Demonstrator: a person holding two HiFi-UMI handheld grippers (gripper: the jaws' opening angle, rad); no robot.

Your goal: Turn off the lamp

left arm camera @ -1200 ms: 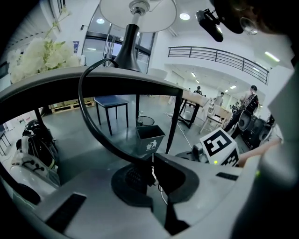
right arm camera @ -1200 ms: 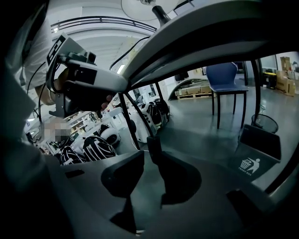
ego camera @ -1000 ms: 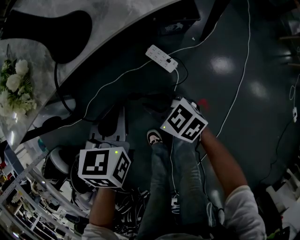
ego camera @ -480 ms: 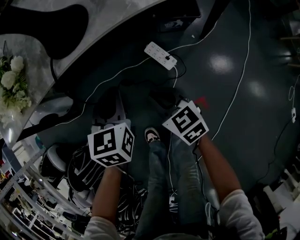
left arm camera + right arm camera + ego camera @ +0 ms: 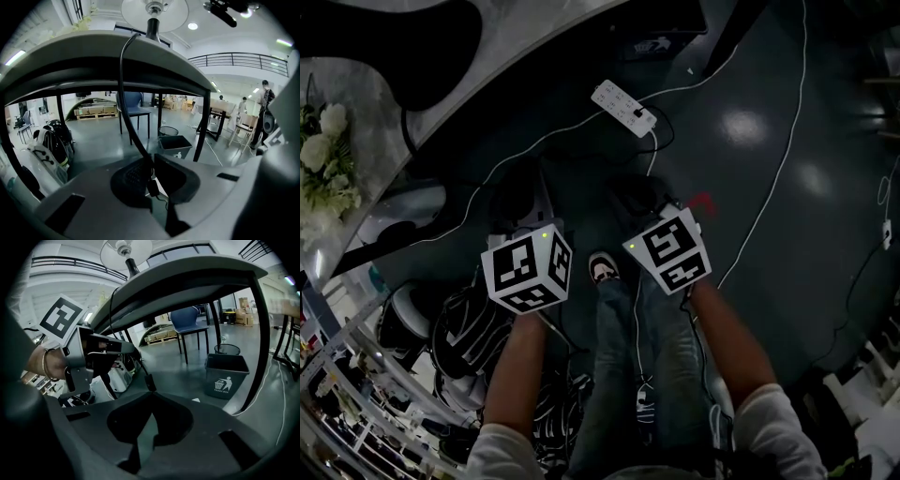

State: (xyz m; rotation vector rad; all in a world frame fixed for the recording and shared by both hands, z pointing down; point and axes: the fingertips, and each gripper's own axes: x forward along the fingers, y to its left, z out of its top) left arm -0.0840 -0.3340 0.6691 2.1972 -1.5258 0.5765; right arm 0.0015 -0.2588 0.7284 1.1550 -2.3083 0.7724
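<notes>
The left gripper (image 5: 151, 176) has its two jaws pinched on the one black cord (image 5: 123, 93). Through the slit between them a single inline switch (image 5: 152, 187) shows lower on that cord. The cord climbs over the rim of the table (image 5: 93, 51) to the one lamp (image 5: 154, 11), which stands upright at the far edge, long axis vertical, its shade seen from beneath.

From the right gripper (image 5: 150, 397), the jaws are pressed together at their tips, right at the lower end of the switch and touching it. I cannot tell whether they nip it. The other gripper shows to the left, higher on the cord. Far right stands one bin (image 5: 226, 376) with a litter pictogram and words that seem to read TRASH BOX. One blue chair (image 5: 190, 317) is behind it.

From the head view, two marker cubes, the left cube (image 5: 527, 272) and the right cube (image 5: 668, 248), sit side by side, apart, below the table edge. They carry black-and-white squares, no letters. One white power strip (image 5: 623, 110) lies on the floor farther off, and a bunch of white flowers (image 5: 323, 155) is on the table, far left.
</notes>
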